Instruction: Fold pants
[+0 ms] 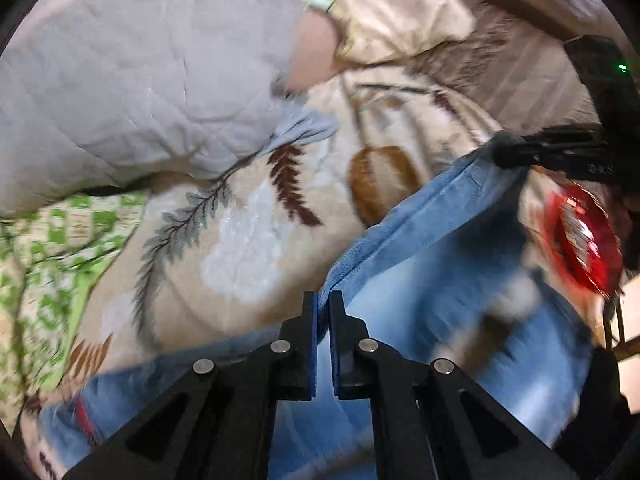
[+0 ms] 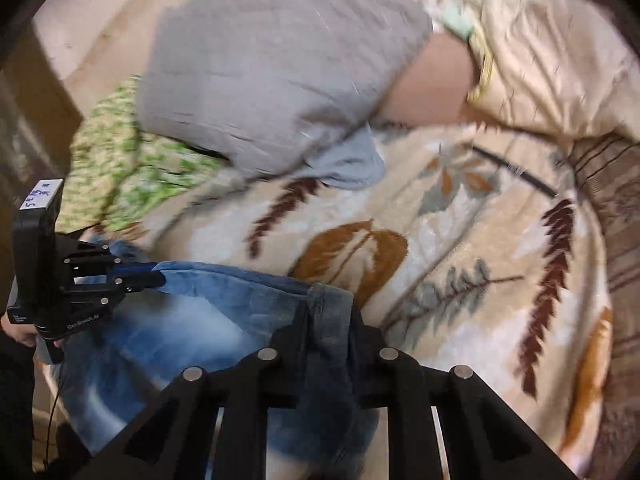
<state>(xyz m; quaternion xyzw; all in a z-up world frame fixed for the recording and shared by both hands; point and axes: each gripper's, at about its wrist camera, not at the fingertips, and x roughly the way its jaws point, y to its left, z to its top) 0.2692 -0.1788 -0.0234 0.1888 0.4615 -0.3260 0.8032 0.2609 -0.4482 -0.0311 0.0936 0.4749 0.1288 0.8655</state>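
Blue denim pants (image 1: 432, 248) hang stretched between my two grippers above a leaf-patterned blanket (image 1: 248, 240). My left gripper (image 1: 324, 300) is shut on the pants' top edge; in the right wrist view it (image 2: 158, 278) grips one end of that edge at the left. My right gripper (image 2: 328, 312) is shut on a bunched fold of the pants (image 2: 208, 320); in the left wrist view it (image 1: 500, 150) pinches the far corner. The fabric hangs down below both grippers.
A grey quilted cover (image 1: 140, 80) lies at the back left, over a green patterned cloth (image 1: 60, 248). A cream pillow (image 1: 400, 12) sits at the back. A red blurred object (image 1: 580, 236) is at the right.
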